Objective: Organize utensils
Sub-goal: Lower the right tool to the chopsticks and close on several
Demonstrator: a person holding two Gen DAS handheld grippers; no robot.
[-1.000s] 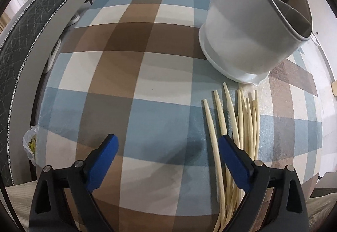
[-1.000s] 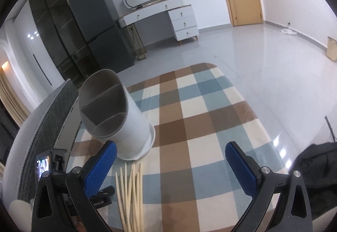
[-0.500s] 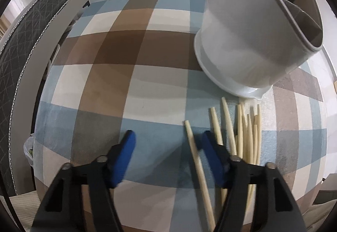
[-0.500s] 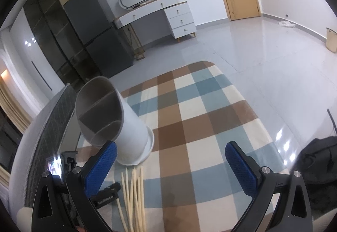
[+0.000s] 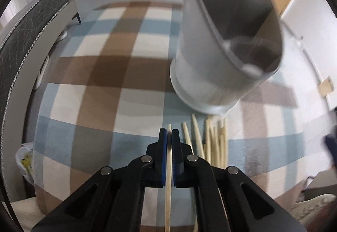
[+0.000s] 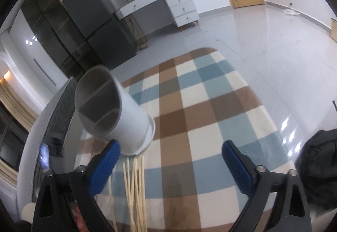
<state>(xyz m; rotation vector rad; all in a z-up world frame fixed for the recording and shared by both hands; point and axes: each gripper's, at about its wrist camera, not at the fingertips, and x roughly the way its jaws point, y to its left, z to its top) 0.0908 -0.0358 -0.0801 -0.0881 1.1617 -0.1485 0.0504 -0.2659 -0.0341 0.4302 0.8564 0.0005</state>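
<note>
- left gripper [image 5: 169, 135] went from wide open a second ago to clenched on one chopstick [image 5: 167, 189]; the stick runs between the blue pads, its tip poking out just past them at 12 o'clock.
- Half a second ago that stick lay on the checked tablecloth [image 5: 101, 93] between the open jaws; now the view has pulled up and blurred, so I judge the pick is done and the lift has started.
- Meaning for the task: one stick secured, next it likely goes into the holder [image 5: 221, 59], the white divided cylinder at about 1 o'clock of the left gripper.
- Loose chopsticks [image 5: 212, 143] lie in a bundle just right of the held one, tips pointing toward the holder base, not yet sorted.
- right gripper [image 6: 170, 170] hangs released over the cloth, jaws closing a little, nothing between them; same bundle [image 6: 134, 185] sits near its left pad at 7 o'clock.
- Hard to read: the holder is motion-smeared in the left view, so its compartments are unclear there; the right view shows its dividers.
- The held stick's rear end is cut off at the bottom edge; whether it has fully left the cloth, cannot tell.
- Holder contents not visible.
</note>
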